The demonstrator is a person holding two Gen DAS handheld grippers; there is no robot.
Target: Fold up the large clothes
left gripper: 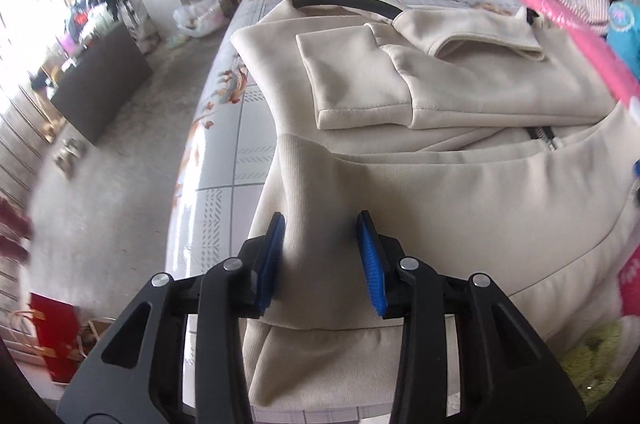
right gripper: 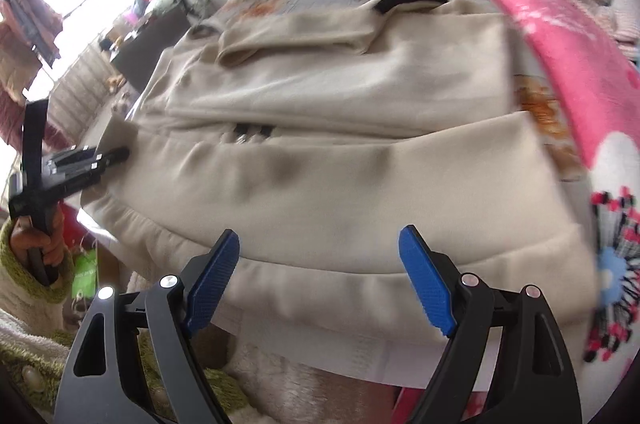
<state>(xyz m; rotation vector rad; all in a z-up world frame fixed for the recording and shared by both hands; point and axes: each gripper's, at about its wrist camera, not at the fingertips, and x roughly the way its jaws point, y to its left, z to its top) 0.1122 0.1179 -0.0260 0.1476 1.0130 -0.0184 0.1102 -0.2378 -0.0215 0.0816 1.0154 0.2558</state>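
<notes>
Jacket [left gripper: 460, 92] shows no readable writing; left tongs [left gripper: 322, 260] straddle fabric; right tongs [right gripper: 320, 280] spread.

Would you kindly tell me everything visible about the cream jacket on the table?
The cream jacket looks like soft fleece, with a dark collar lining and a metal zipper. It lies flat on the floral table, sleeves folded across its body, ribbed hem hanging over the near edge. The left tool straddles a raised fold near the hem.
</notes>
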